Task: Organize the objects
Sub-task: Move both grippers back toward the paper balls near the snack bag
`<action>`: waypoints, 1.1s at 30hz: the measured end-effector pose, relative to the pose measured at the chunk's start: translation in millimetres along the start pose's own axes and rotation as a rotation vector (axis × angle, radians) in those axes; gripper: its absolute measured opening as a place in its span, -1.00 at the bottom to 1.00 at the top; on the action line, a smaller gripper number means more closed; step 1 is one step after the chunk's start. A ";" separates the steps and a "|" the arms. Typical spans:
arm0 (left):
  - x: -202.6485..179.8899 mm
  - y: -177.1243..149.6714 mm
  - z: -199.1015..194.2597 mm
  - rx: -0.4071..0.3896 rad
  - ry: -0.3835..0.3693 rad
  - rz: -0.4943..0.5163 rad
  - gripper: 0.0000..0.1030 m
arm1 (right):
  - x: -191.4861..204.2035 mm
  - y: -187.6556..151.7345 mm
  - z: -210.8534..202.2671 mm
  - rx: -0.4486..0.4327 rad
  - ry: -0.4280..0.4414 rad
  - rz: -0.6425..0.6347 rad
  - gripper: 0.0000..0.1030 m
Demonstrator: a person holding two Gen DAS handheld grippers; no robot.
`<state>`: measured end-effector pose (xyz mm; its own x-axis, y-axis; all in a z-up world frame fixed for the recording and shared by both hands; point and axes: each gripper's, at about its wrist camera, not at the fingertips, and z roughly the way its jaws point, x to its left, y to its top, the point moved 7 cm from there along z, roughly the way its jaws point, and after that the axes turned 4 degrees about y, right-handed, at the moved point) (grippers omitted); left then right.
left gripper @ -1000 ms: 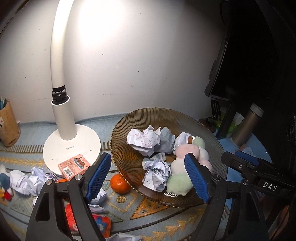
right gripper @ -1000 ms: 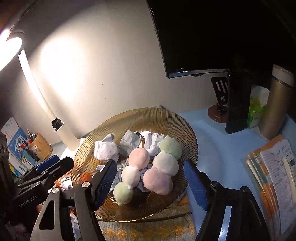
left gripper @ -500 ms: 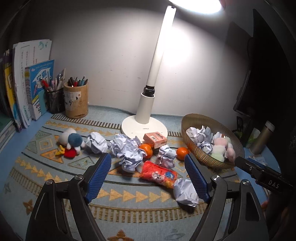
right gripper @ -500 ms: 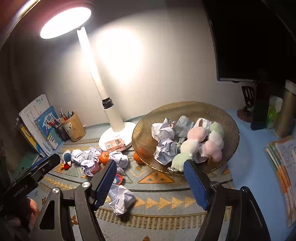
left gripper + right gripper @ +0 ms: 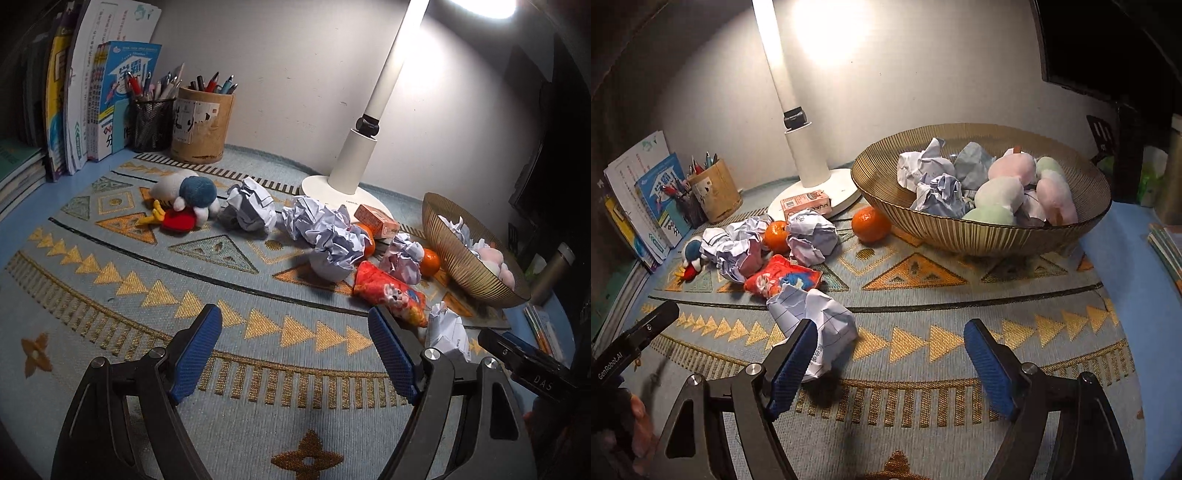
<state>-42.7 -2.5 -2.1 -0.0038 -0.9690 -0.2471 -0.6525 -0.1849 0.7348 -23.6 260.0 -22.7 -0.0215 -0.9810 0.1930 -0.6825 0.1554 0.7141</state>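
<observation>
My left gripper [image 5: 292, 313] hangs open over the bare patterned mat [image 5: 110, 280], nothing between its blue pads. Beyond it lie crumpled paper balls [image 5: 332, 247], a red snack packet [image 5: 391, 295], two oranges [image 5: 430, 261], a pink box [image 5: 376, 219] and a plush toy [image 5: 184, 203]. My right gripper [image 5: 890, 326] is low over the mat with its jaws opening and nothing gripped. A lined paper ball [image 5: 820, 314] lies just ahead of its left finger, partly hidden by it. The ribbed bowl [image 5: 960, 229] holds paper balls and pastel plush balls [image 5: 1001, 192].
A white lamp base [image 5: 343, 188] stands behind the clutter. Pen cups [image 5: 201, 125] and upright books [image 5: 92, 103] line the back left. A flask [image 5: 554, 273] and stacked booklets [image 5: 1167, 243] sit to the right of the bowl. A dark monitor [image 5: 1108, 44] hangs above.
Both grippers have drawn back from the bowl and sunk toward the mat. The left view has swung left over the scattered items. The right jaws stand wider than before.
</observation>
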 end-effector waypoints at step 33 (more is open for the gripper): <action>-41.5 38.2 95.6 0.148 -0.036 0.096 0.20 | 41.3 -9.4 43.6 0.152 -0.021 -0.051 0.46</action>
<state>-139.9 46.3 -24.1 -0.0967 -0.9740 -0.2049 -0.7525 -0.0631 0.6555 -49.9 213.0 -50.7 0.0019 -0.9896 0.1439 -0.7855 0.0876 0.6127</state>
